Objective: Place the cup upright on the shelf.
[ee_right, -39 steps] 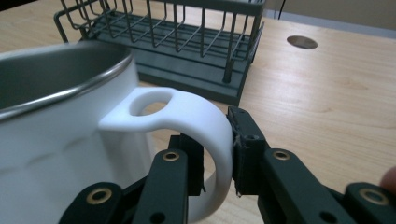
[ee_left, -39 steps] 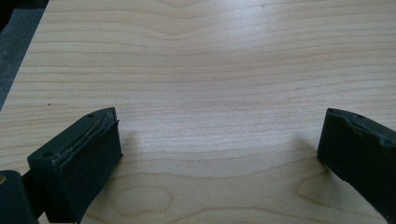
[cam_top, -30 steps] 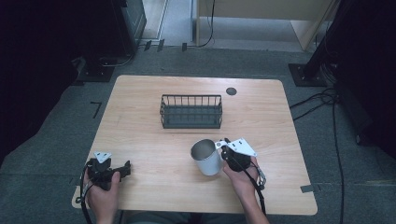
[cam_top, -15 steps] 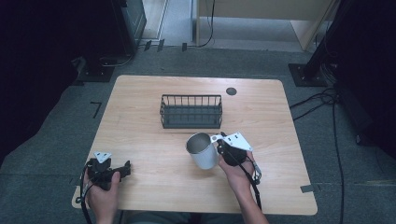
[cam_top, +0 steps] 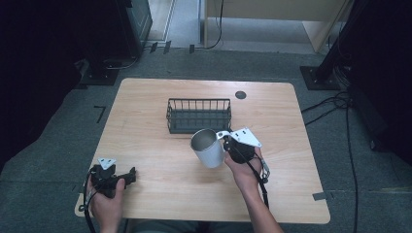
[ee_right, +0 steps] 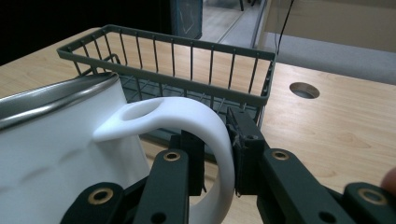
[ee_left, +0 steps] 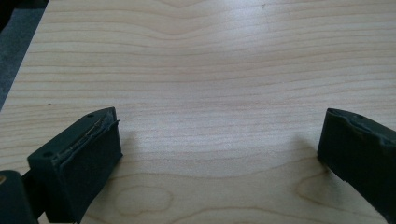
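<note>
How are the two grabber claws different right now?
The right gripper is shut on the white mug by its handle, while the left gripper is open with nothing between its jaws. In the high view, the right gripper holds the mug tilted near the wire basket; the left gripper sits low at the table corner. Both are black and hand-held.

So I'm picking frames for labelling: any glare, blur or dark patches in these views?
High view: table evenly lit, surroundings nearly black. Left gripper view: soft glare on the wood, near pads slightly soft. Right gripper view: white mug bright and blurred up close, basket sharper.
</note>
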The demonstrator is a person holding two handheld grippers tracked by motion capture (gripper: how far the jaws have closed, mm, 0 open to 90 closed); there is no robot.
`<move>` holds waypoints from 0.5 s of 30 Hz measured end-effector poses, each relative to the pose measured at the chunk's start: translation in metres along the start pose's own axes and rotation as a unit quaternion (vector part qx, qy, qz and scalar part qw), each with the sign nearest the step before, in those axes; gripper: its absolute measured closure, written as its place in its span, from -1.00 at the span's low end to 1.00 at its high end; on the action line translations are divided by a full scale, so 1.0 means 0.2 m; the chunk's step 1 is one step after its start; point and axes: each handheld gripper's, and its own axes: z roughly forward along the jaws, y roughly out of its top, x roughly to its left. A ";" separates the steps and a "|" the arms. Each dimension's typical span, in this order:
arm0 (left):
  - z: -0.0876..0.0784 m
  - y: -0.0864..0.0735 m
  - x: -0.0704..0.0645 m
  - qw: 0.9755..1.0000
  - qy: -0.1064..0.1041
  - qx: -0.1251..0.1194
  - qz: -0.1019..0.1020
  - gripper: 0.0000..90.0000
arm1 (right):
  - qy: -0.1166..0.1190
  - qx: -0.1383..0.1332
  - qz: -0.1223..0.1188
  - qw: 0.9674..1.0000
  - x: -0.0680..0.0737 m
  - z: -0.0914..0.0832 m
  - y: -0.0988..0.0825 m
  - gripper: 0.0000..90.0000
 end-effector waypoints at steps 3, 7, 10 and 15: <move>0.00 0.00 0.00 1.000 0.000 0.000 0.000 -1.00 | 0.002 -0.001 0.001 1.000 0.00 0.01 0.03 0.74; 0.00 0.00 0.00 1.000 0.000 -0.001 -0.001 -1.00 | 0.003 -0.003 0.001 1.000 0.01 0.02 0.06 0.74; 0.00 0.00 0.00 1.000 0.000 -0.001 -0.001 -1.00 | 0.004 -0.005 0.002 1.000 0.01 0.03 0.09 0.74; 0.00 0.00 0.00 1.000 0.000 -0.001 -0.001 -1.00 | 0.006 -0.009 0.001 1.000 0.02 0.05 0.14 0.74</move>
